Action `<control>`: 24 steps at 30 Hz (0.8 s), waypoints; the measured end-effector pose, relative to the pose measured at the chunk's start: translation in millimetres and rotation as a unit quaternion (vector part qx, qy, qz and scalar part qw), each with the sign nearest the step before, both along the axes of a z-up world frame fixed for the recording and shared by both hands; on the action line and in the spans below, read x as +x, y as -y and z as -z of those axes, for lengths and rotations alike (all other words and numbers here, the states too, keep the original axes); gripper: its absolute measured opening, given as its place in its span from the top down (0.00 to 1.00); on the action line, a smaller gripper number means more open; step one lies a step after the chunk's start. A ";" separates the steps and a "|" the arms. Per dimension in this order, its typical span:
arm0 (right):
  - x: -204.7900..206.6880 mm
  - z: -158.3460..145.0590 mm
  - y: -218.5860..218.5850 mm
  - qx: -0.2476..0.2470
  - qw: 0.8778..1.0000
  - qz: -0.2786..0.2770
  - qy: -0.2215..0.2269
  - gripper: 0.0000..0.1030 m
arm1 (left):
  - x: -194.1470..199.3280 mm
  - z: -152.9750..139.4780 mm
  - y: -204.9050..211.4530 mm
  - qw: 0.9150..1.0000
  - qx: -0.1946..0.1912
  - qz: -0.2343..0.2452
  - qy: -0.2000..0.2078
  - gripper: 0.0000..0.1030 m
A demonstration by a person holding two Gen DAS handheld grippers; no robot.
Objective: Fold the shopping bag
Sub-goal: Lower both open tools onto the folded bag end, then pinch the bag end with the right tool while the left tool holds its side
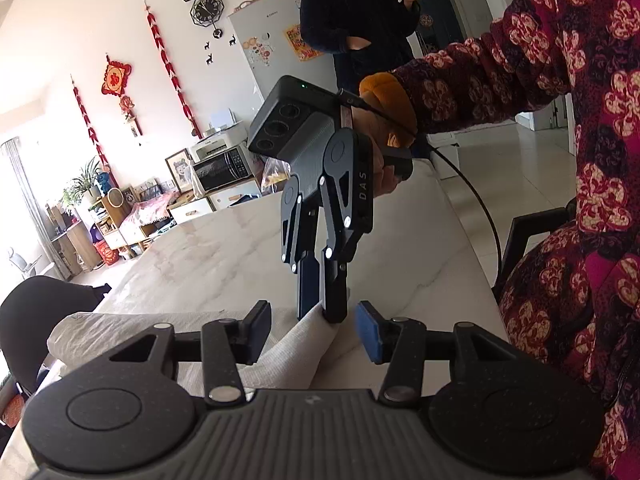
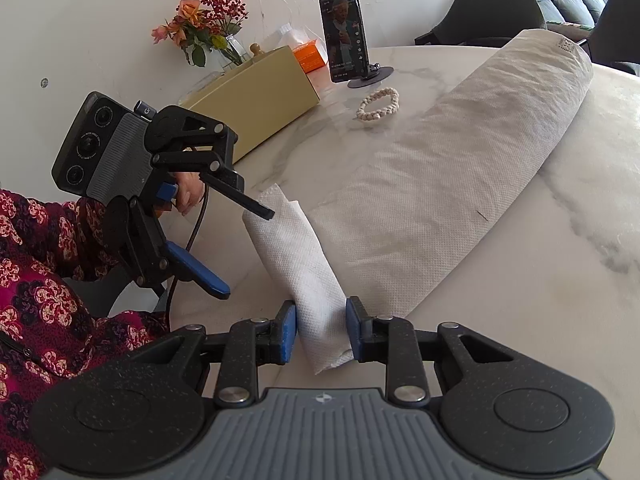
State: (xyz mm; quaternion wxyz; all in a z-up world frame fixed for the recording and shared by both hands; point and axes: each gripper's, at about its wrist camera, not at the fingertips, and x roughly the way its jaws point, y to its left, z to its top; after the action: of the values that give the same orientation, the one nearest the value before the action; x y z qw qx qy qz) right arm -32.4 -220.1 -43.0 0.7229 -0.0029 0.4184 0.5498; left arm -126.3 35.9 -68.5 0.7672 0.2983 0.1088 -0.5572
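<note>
The white fabric shopping bag (image 2: 440, 184) lies as a long folded strip on the marble table (image 2: 540, 300). Its near end is turned up into a narrow fold (image 2: 308, 276). My right gripper (image 2: 321, 331) has this fold between its blue pads, which rest against both sides while the jaws still close. The left wrist view shows the right gripper (image 1: 322, 308) pinching the fold's tip. My left gripper (image 2: 240, 250) stands open, its upper finger touching the fold's far corner. In its own view the bag (image 1: 296, 348) lies loose inside the left gripper (image 1: 312, 330).
A phone on a stand (image 2: 344, 36), a bead bracelet (image 2: 378, 104), a yellow box (image 2: 256, 108), an orange tissue box (image 2: 310, 54) and a flower vase (image 2: 208, 28) stand along the table's far side. Dark chairs (image 2: 500, 12) sit beyond. A person (image 1: 356, 20) stands behind the table.
</note>
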 end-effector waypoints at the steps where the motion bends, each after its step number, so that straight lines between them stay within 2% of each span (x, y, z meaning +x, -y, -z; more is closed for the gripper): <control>1: 0.0 0.3 0.4 0.001 1.000 0.001 0.000 0.72 | 3.7 2.2 -0.3 1.000 0.004 -0.005 -0.007 0.53; 7: 1.1 2.0 3.2 0.010 1.000 0.005 -0.006 0.72 | 16.4 10.0 -4.2 0.999 0.014 -0.022 -0.031 0.55; 11: 0.0 2.5 4.9 0.016 1.000 0.010 -0.006 0.72 | 25.4 11.1 -9.1 0.998 0.009 -0.031 -0.058 0.66; 13: -1.8 2.3 5.2 0.017 1.000 0.012 -0.001 0.71 | 33.4 12.3 -12.6 0.996 0.004 -0.039 -0.085 0.68; 17: -8.7 0.7 5.0 0.016 1.000 0.011 0.020 0.70 | 49.7 18.8 -16.3 0.988 0.003 -0.058 -0.145 0.70; 20: -16.2 -1.8 3.9 0.010 0.999 0.000 0.048 0.67 | 62.4 19.6 -22.2 0.979 -0.017 -0.067 -0.190 0.70; 24: -28.4 -6.7 -2.5 -0.015 0.995 -0.020 0.100 0.66 | 80.2 19.4 -27.9 0.965 -0.038 -0.078 -0.248 0.70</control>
State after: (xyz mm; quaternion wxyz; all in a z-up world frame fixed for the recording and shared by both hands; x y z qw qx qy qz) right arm -60.8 -217.6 -36.3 0.7501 -0.0771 0.3521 0.5545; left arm -46.1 63.7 -88.0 0.7682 0.1118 0.2969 -0.5562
